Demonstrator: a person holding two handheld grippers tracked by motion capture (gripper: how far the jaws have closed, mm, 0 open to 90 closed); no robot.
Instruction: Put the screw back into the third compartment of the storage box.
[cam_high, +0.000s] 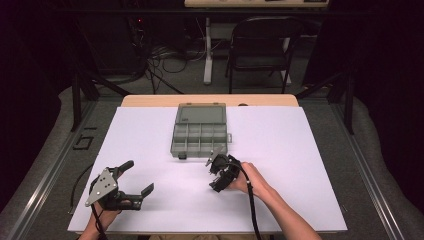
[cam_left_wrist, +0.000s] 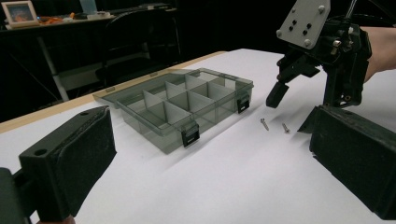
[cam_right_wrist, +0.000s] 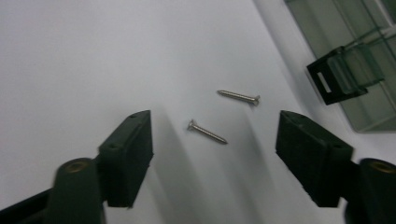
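The right gripper (cam_right_wrist: 212, 140) hovered with jaws apart, touching nothing, around the nearer screw (cam_right_wrist: 207, 132); the second screw (cam_right_wrist: 238, 96) lay at one o'clock. The left gripper view showed the compartment box (cam_left_wrist: 180, 105) open, and the left gripper (cam_high: 131, 176) gaped empty.

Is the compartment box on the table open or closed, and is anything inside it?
Open: the compartment box has its lid folded back flat on the table. Its visible compartments look empty; two screws lie outside it.

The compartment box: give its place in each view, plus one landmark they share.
High view: compartment box at table centre, lid open.
Left gripper view: centre left, beyond the left jaw.
Right gripper view: a corner at top right.
Shared landmark: the box's black latch.
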